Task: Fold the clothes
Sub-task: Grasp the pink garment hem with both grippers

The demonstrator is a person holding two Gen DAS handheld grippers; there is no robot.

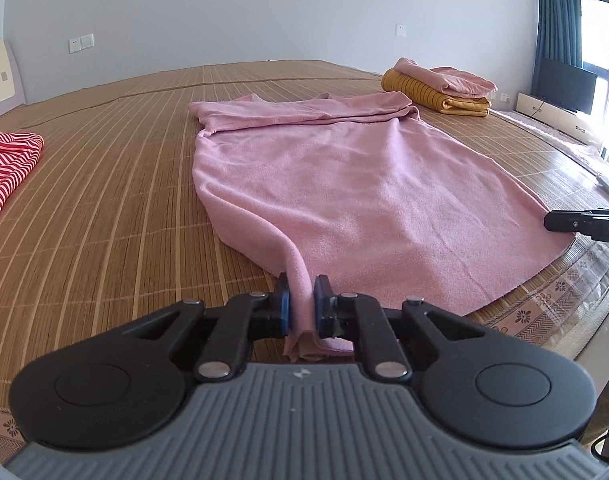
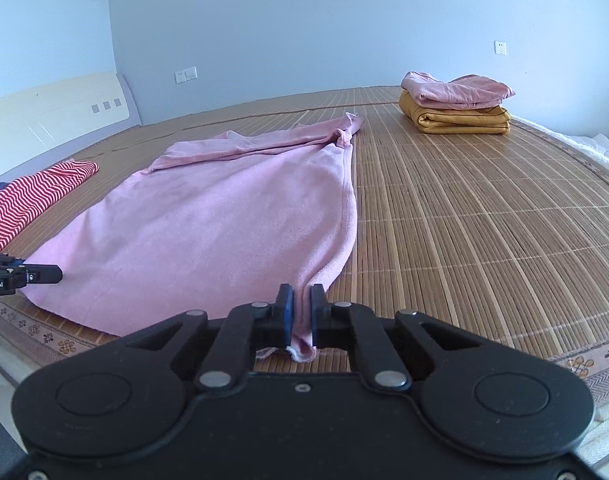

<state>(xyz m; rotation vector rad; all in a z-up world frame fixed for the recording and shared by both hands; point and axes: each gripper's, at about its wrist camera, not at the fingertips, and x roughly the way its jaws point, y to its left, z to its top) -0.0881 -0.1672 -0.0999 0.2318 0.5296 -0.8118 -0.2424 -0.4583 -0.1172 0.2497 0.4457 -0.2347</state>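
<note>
A pink fleece garment (image 1: 364,188) lies spread on the bamboo mat, its sleeves folded across the far end. My left gripper (image 1: 301,292) is shut on the garment's near left hem corner, and the cloth hangs out behind the blue pads. In the right wrist view the same pink garment (image 2: 208,232) stretches away to the left, and my right gripper (image 2: 302,300) is shut on its near right hem corner. The right gripper's tip (image 1: 576,222) shows at the right edge of the left wrist view. The left gripper's tip (image 2: 36,274) shows at the left edge of the right wrist view.
A folded stack, pink clothes on a mustard striped one (image 1: 440,86), sits at the far right of the bamboo mat (image 1: 104,184). A red-and-white striped garment (image 1: 8,164) lies at the left. The bed's patterned edge (image 1: 544,312) runs close by. A window and a curtain (image 1: 556,12) stand at the right.
</note>
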